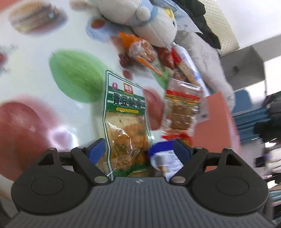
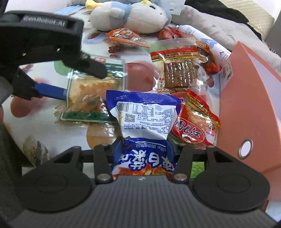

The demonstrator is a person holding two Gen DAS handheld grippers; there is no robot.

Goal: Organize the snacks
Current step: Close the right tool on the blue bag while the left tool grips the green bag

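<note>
Left wrist view. The left gripper (image 1: 139, 149) is seen with its blue fingers (image 1: 97, 149) spread wide. The green-bordered packet (image 1: 127, 121) is taken as landmark; it lies on the fruit-printed tablecloth (image 1: 35, 73), its lower end framed between the fingers, and contact with either pad cannot be told. Just right of this packet the top of the blue snack bag (image 1: 162, 154) is visible against the right-hand finger. Further right of the packet a clear pack with a red and yellow label (image 1: 182, 108) is shown, and beyond that the salmon-coloured box (image 1: 217, 126). Above the packet an orange-edged snack pack (image 1: 140, 50) is found, with the plush toy (image 1: 149, 22) behind it.

Right wrist view. The right gripper (image 2: 144, 150) is pressed onto the blue snack bag (image 2: 144, 114), which is pinched at its crumpled waist and stands up in front of the camera. The green-bordered packet (image 2: 93, 94) lies just left of and behind the bag. The left gripper (image 2: 82, 79) is seen around this packet's left part, one blue finger (image 2: 51, 90) at its left edge and one black arm above it. Right of the packet the labelled clear pack (image 2: 177, 68) and a red pack (image 2: 196, 122) are shown, the latter beside the salmon-coloured box (image 2: 245, 105). The plush toy (image 2: 130, 15) lies beyond the packet.
</note>
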